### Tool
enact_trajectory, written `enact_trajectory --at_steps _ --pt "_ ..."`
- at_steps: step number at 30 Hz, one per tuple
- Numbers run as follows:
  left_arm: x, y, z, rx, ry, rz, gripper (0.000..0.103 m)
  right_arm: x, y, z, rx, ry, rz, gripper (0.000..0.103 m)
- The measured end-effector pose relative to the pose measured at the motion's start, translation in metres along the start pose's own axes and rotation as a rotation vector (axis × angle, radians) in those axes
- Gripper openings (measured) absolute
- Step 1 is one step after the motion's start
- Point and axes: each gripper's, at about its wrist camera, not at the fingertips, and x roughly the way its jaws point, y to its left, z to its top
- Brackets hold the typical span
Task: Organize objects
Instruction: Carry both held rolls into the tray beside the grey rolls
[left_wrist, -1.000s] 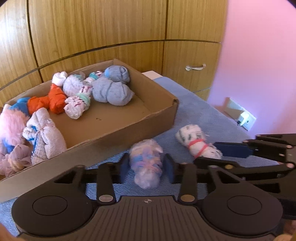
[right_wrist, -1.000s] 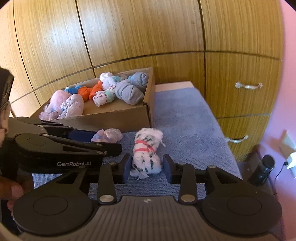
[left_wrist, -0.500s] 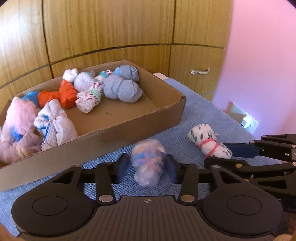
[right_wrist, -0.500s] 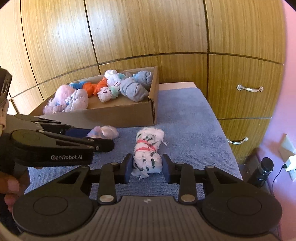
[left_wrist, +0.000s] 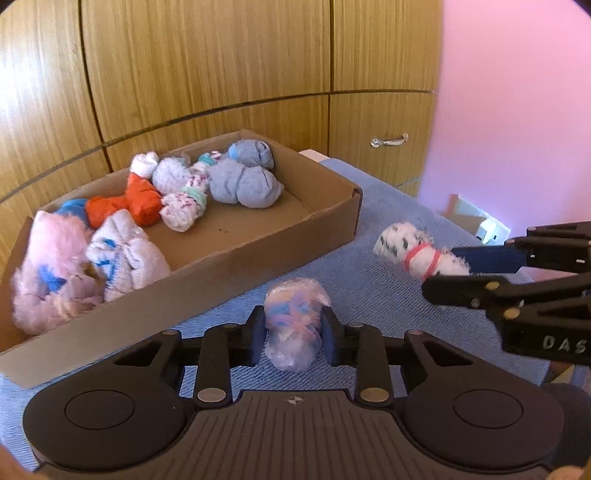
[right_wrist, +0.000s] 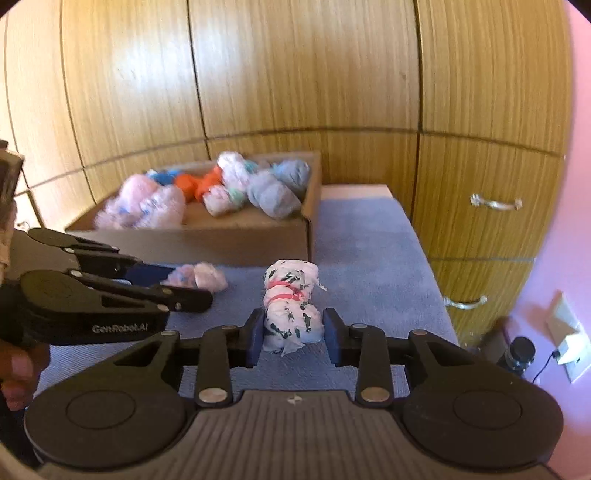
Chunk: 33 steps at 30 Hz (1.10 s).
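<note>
Socks rolled into soft bundles fill the left and back of the cardboard box (left_wrist: 325, 218): fluffy pink, orange, grey. On the blue carpet-like table (right_wrist: 369, 258), the left hand-held gripper (left_wrist: 293, 332) is clamped on a fuzzy pink-and-blue sock bundle (left_wrist: 295, 325); its jaws have just closed again on it. The right hand-held gripper (right_wrist: 293, 332) is clamped on a white spotted bundle (right_wrist: 290, 306) tied with a red band. Compared with a second ago, both bundles sit further from the box.
</note>
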Motion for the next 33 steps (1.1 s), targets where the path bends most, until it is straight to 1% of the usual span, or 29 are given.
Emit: enact_trajectory --at_steps 2,4,7,9,13,15,18,21,23,24,26,28,33 --pt "-0.011 0.003 0.006 -0.003 -0.01 0.009 0.037 -0.012 0.004 0.006 -0.008 -0.026 0.005 0.031" --pt "-0.029 0.005 0.016 -0.004 -0.045 0.016 0.037 -0.024 0.006 0.015 -0.005 -0.046 0.02 0.031" --pt "-0.052 0.009 0.031 -0.027 -0.078 0.007 0.037 -0.042 0.009 0.031 -0.011 -0.08 0.041 0.031" --pt "-0.067 0.011 0.041 -0.022 -0.102 0.016 0.037 -0.053 0.008 0.044 -0.013 -0.101 0.062 0.031" --pt "-0.081 0.012 0.056 0.003 -0.132 0.03 0.037 -0.064 0.003 0.071 -0.004 -0.132 0.097 0.031" --pt "-0.08 0.014 0.063 0.002 -0.124 0.025 0.037 -0.062 0.004 0.084 -0.046 -0.134 0.077 0.031" --pt "-0.073 0.021 0.073 0.018 -0.115 0.01 0.037 -0.053 0.005 0.102 -0.088 -0.113 0.098 0.031" --pt "-0.056 0.033 0.078 0.009 -0.082 0.007 0.037 -0.034 0.005 0.11 -0.116 -0.078 0.126 0.031" --pt "-0.046 0.039 0.08 0.019 -0.065 0.002 0.037 -0.016 0.002 0.111 -0.128 -0.032 0.143 0.031" --pt "-0.04 0.045 0.081 0.011 -0.056 -0.012 0.037 -0.009 0.0 0.111 -0.133 -0.017 0.146 0.031" --pt "-0.029 0.053 0.083 0.007 -0.036 -0.032 0.037 0.01 -0.006 0.112 -0.133 0.029 0.182 0.031" --pt "-0.02 0.056 0.083 0.038 -0.023 -0.024 0.037 0.027 -0.011 0.111 -0.134 0.064 0.201 0.031" --pt "0.005 0.069 0.082 0.068 0.021 -0.026 0.037 0.066 -0.022 0.11 -0.142 0.137 0.25 0.031"
